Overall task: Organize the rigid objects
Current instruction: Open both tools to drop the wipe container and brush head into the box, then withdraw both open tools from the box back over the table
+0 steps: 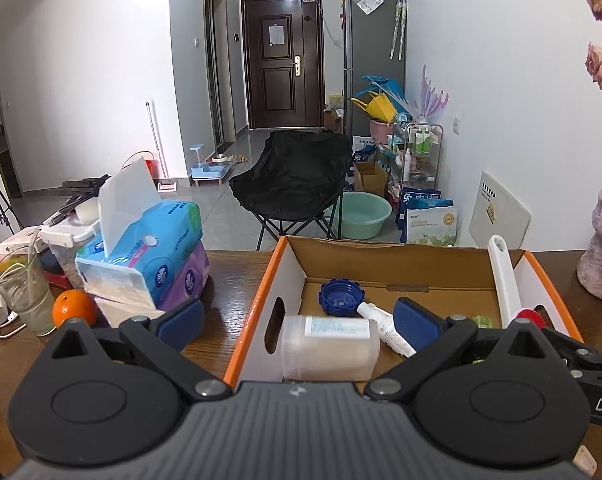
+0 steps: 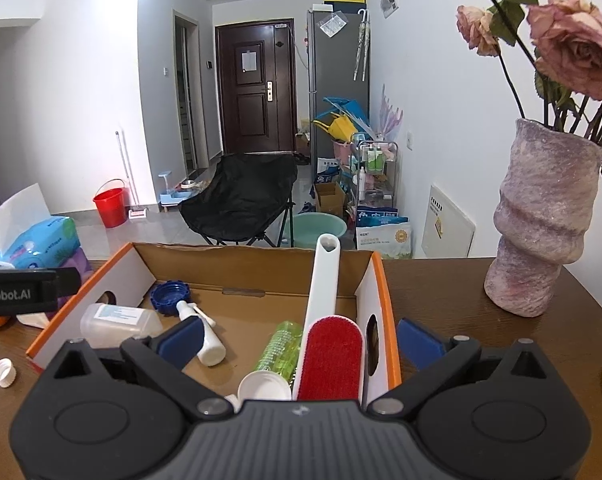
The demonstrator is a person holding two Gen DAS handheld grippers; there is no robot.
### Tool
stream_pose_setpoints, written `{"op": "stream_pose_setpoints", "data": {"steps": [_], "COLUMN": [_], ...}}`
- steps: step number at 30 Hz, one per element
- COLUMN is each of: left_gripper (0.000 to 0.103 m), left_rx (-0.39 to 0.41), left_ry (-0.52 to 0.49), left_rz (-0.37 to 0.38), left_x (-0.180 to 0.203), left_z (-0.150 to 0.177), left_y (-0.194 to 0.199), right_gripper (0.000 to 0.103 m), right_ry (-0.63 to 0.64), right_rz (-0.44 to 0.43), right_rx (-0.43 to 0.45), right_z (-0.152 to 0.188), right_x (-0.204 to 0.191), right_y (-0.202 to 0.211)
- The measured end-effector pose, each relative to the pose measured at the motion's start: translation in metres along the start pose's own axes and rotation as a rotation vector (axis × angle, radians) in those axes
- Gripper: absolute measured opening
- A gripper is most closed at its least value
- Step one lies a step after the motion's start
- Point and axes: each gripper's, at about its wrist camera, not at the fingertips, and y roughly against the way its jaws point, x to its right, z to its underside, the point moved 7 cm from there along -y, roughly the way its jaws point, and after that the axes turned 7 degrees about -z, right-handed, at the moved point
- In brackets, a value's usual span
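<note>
Here the left gripper (image 1: 299, 320) stands with its jaws spread wide and nothing pressed between the blue pads (image 1: 415, 322); the frosted plastic jar (image 1: 329, 347) lies on its side just beyond them, inside the near left corner of the orange-edged cardboard box (image 1: 248, 334). Past the jar sit a white spray bottle (image 1: 387, 330) and, nearer the back wall of the box, a blue screw cap (image 1: 340, 297). The right gripper (image 2: 299, 338) is equally wide — empty as well — and hangs over the near right part of the same box, where a red-faced lint brush (image 2: 328, 354) lies between its pads without touching either, its white handle (image 2: 324, 276) leaning up toward the far wall. Just left of the brush lie a green ribbed bottle (image 2: 281, 346) and a white lid (image 2: 263, 388) (partly hidden by the gripper body). Outside the box, a small white cap (image 2: 3, 372) rests on the wooden table (image 2: 453, 308) at the left, tissue packs (image 1: 161, 248) and an orange (image 1: 73, 308) stand further left, and a mauve vase (image 2: 541, 228) with dried roses stands well to the right.
</note>
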Motion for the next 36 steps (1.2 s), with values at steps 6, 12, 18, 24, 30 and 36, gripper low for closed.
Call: {"op": "stream_pose_setpoints", "data": {"steps": [6, 12, 18, 24, 30, 36], "left_gripper": [0.103, 0.103, 0.103, 0.103, 0.103, 0.103], "left_rx": [0.006, 0.007, 0.015, 0.026, 0.023, 0.038], "left_ry": [0.012, 0.027, 0.026, 0.031, 0.032, 0.034], "left_rz": [0.008, 0.022, 0.022, 0.03, 0.042, 0.066], "left_x": [-0.008, -0.016, -0.025, -0.035, -0.043, -0.05], "left_z": [0.003, 0.008, 0.018, 0.03, 0.046, 0.06], "left_y": [0.016, 0.032, 0.049, 0.069, 0.089, 0.116], "right_gripper": [0.103, 0.103, 0.103, 0.103, 0.103, 0.103], "right_ry": [0.0, 0.008, 0.02, 0.057, 0.071, 0.101], "right_rz": [0.003, 0.001, -0.005, -0.016, -0.039, -0.053], "right_rx": [0.018, 0.033, 0.054, 0.07, 0.098, 0.119], "right_z": [0.001, 0.005, 0.014, 0.025, 0.034, 0.048], "right_x": [0.0, 0.0, -0.001, -0.005, -0.01, -0.016], "right_y": [0.018, 0.04, 0.065, 0.092, 0.122, 0.15]}}
